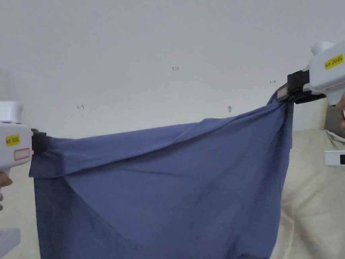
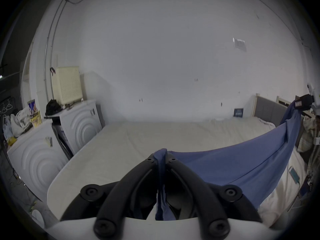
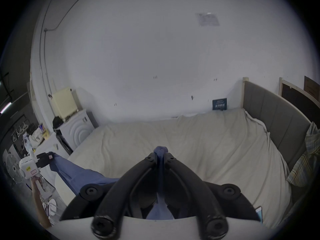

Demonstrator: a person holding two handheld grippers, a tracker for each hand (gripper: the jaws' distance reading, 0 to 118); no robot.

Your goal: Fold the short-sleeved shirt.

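Observation:
A blue short-sleeved shirt (image 1: 175, 189) hangs in the air, stretched between both grippers above a bed. My left gripper (image 1: 41, 141) is shut on the shirt's left top corner, lower down. My right gripper (image 1: 286, 92) is shut on the right top corner, held higher. In the left gripper view the blue cloth (image 2: 233, 167) is pinched between the black jaws at the left gripper (image 2: 161, 154) and runs off to the right gripper (image 2: 302, 103). In the right gripper view a bunch of the shirt (image 3: 161, 151) sticks out past the shut jaws, and the left gripper (image 3: 47, 159) shows at far left.
A bed with a cream sheet (image 3: 190, 139) lies below the shirt, with a grey headboard (image 3: 277, 115) on the right and a checked cloth (image 3: 308, 157) beside it. White appliances (image 2: 78, 124) with clutter stand to the left. A white wall (image 1: 168, 50) is behind.

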